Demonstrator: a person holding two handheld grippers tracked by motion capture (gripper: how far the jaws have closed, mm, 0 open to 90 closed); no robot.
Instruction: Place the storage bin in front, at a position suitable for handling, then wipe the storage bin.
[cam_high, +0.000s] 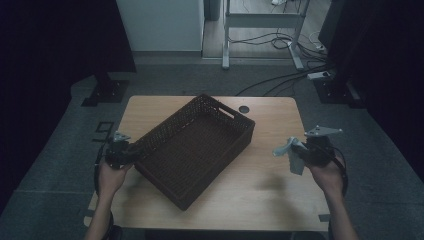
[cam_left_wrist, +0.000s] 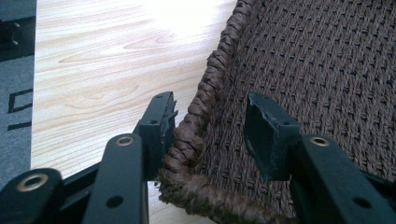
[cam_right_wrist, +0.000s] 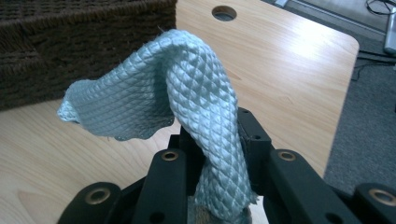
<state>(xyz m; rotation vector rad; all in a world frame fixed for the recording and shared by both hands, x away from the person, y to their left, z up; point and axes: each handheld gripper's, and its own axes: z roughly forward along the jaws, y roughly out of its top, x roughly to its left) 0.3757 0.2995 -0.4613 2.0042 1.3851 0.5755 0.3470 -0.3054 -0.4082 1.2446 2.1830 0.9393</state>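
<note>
A dark brown woven basket (cam_high: 220, 167) sits slantwise on the wooden table (cam_high: 270, 200), with nothing visible inside it. My left gripper (cam_high: 127, 150) is at its left corner. In the left gripper view the braided rim (cam_left_wrist: 201, 107) stands between the jaws of the left gripper (cam_left_wrist: 210, 135): the outer pad (cam_left_wrist: 159, 135) touches it and the inner pad (cam_left_wrist: 268, 135) stands a little apart over the inside wall. My right gripper (cam_high: 300, 155) hovers to the right of the basket, shut on a pale blue quilted cloth (cam_high: 290, 152). That cloth (cam_right_wrist: 187, 84) rises from the right gripper (cam_right_wrist: 217, 158) and droops to the left.
A round cable hole (cam_high: 243, 109) lies in the table behind the basket. Bare wood (cam_high: 270, 185) spreads right of and in front of the basket. Beyond the table are grey carpet, cables (cam_high: 280, 80) and a desk frame (cam_high: 260, 22).
</note>
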